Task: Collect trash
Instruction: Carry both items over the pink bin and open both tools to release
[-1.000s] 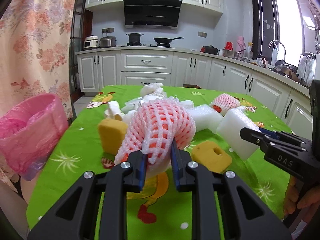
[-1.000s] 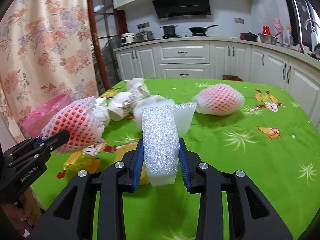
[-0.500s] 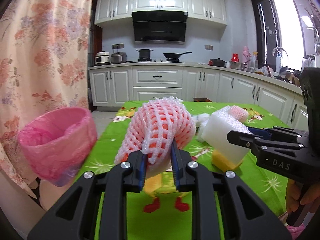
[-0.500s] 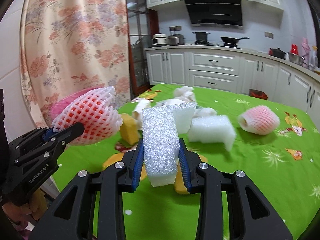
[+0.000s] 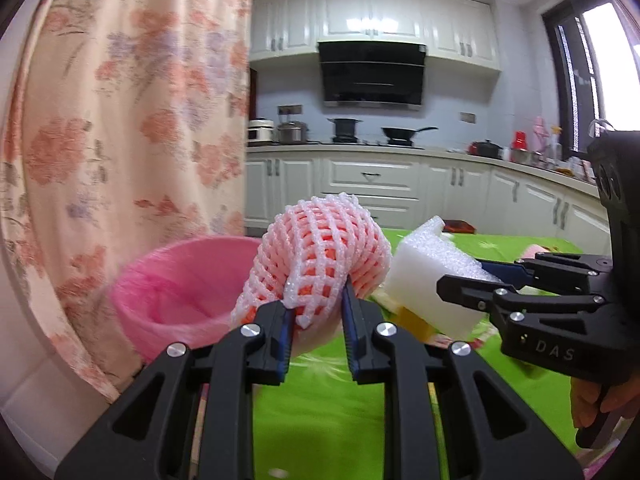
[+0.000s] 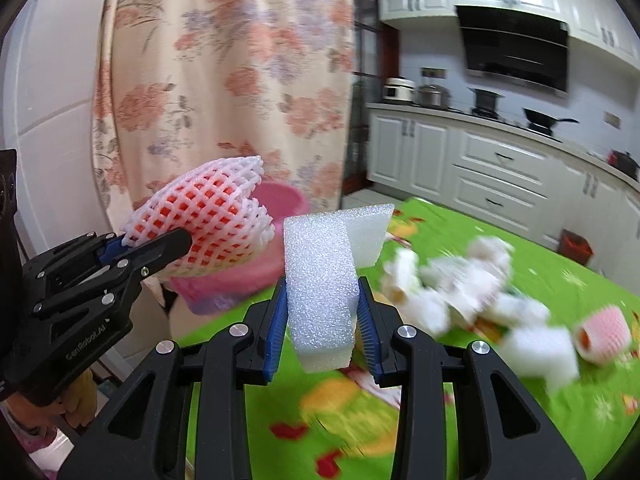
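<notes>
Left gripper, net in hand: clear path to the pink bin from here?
Probably yes. The left gripper is shut on the foam net, with the pink bin open-mouthed just beyond and left of it. Nothing shows between them; the right gripper with its white foam block sits off to the side.

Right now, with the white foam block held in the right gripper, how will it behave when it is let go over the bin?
The white foam block looks porous, so it is probably very light and may drift rather than drop straight. The right gripper barely dents it, suggesting stiffness. It would likely bounce off the pink bin rim.
</notes>
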Demonstrator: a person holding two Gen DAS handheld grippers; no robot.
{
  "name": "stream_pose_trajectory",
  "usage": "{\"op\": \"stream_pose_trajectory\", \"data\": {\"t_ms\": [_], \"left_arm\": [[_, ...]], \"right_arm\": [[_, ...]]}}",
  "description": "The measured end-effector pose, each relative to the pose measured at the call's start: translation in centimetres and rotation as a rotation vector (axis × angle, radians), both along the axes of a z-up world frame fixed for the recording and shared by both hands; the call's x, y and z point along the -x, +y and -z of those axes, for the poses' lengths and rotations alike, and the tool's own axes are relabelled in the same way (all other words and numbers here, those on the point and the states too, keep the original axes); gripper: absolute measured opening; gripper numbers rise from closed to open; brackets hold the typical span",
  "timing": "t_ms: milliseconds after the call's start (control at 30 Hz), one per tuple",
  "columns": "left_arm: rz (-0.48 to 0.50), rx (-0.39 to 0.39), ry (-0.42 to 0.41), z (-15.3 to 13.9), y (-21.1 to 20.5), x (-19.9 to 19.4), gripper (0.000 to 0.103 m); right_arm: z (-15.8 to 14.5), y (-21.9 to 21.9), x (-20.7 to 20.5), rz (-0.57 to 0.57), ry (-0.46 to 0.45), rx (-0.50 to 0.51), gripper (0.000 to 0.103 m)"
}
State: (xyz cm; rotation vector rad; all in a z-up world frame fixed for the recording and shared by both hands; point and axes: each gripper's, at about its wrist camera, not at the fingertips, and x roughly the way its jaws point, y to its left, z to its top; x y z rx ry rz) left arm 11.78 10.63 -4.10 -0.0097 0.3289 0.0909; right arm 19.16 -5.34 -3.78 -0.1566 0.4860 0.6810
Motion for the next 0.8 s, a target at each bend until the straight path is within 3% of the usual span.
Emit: {"op": "stream_pose_trajectory", "data": {"t_ms": [267, 433, 800], "left_arm": [[-0.139, 0.024, 0.004, -1.3, 7.4, -2.7, 0.021], [-0.208, 0.051, 0.043, -0.3, 11.1, -5.6, 0.021], [-0.255, 0.103, 0.106, 2.5, 16.8, -9.9, 0.023]], "right_arm": [[-1.1, 6.4, -3.9, -0.104, 0.023, -0.006, 0.033], [-0.9, 10.2, -7.5, -0.139, 0.072, -0.023, 0.033], [0.1, 17.0, -12.7, -0.209, 0.116, -0.005, 0.033]]}}
